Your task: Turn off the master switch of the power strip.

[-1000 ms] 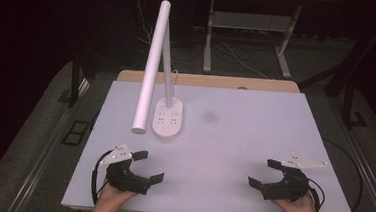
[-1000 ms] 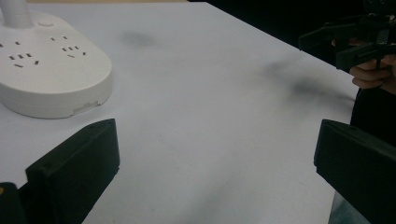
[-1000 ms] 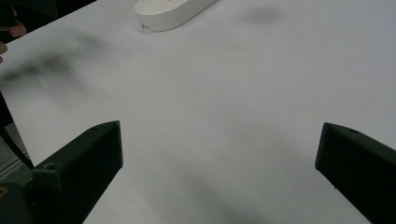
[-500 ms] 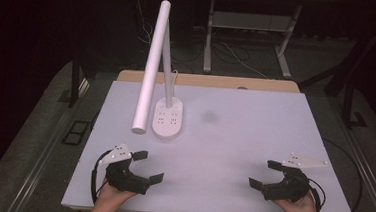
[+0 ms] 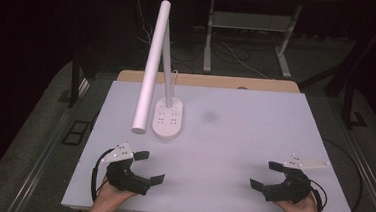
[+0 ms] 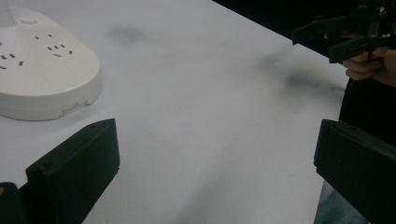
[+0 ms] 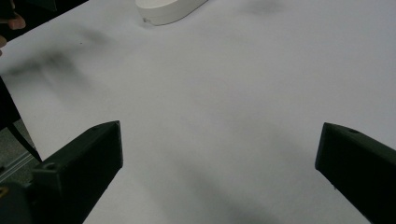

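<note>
The desk lamp (image 5: pixel 163 84) stood on the far left part of the table (image 5: pixel 243 140), its oval white base (image 5: pixel 168 117) flat on the surface, with a thin stem rising from the far end of that base and a long white tube head (image 5: pixel 150 66) slanting down toward you, its lower end hanging just left of the base. You held your left tool (image 5: pixel 145 167) at the near left edge, jaws spread wide and empty, pointing right and slightly far; the base (image 6: pixel 44 70) showed just beyond its left jaw in the left gripper view. Your right tool (image 5: pixel 266 175) sat at the near right, jaws likewise apart with nothing between them, aimed left across the bare table, well apart from the lamp. Both hands rested low near the table's front edge, wrists level. Judged from its look, the lamp would be light, rigid, smooth plastic, likely slippery, and top-heavy when the head swung. The base seemed too broad for the jaws; the tube head or the stem looked the better hold, gripped gently, since the hinge might be fragile.
</note>
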`<state>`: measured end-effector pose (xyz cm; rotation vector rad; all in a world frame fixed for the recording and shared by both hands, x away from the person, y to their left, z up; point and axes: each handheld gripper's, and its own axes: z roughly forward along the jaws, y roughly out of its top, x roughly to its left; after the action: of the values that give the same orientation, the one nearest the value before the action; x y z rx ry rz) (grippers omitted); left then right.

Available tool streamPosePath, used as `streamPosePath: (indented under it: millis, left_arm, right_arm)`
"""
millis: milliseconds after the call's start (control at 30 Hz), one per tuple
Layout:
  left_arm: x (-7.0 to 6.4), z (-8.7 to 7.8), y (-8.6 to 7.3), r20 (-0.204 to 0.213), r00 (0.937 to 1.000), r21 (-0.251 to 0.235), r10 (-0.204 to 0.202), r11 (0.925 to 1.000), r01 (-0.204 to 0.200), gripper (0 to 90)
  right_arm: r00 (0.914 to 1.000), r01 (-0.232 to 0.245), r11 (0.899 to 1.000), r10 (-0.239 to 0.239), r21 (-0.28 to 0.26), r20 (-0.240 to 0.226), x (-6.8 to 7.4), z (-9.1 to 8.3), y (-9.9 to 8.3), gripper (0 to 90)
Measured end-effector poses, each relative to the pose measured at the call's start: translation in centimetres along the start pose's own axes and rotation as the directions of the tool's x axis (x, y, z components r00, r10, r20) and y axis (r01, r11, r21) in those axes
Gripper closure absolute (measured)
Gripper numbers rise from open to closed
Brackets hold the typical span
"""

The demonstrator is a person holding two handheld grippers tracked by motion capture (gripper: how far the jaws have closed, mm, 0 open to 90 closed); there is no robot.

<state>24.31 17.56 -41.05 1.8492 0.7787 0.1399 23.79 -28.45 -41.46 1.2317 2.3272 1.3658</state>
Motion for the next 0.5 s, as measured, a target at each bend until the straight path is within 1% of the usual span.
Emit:
streamPosePath:
  millis: [33,100,300,400,500]
  left_arm:
    - [0.0,0.0,0.1,0.001,1.0,0.01,0.003,0.9999,-0.003,0.0]
    - [0.0,0.0,0.3,0.0,1.0,0.012,0.007,0.9999,-0.007,0.0]
    - [0.1,0.0,0.9,0.0,1.0,0.023,0.004,0.9997,-0.004,0.0]
    - [0.2,0.0,1.1,0.006,1.0,0.024,-0.004,0.9997,0.004,0.0]
    - [0.2,0.2,1.3,0.008,1.0,0.032,-0.002,0.9995,0.002,0.0]
  right_arm:
    - [1.0,-0.001,1.0,0.001,0.0,0.001,0.0,0.0,0.0,0.3]
    - [1.0,-0.001,1.0,0.001,0.001,0.001,0.0,-0.1,0.0,0.3]
    - [1.0,-0.001,1.0,0.001,0.003,0.002,0.0,-0.1,0.0,0.3]
    - [1.0,0.007,1.0,-0.007,0.003,0.004,-0.1,0.0,0.0,0.3]
    - [0.9999,0.012,1.0,-0.012,0.016,0.001,0.1,0.3,0.0,0.3]
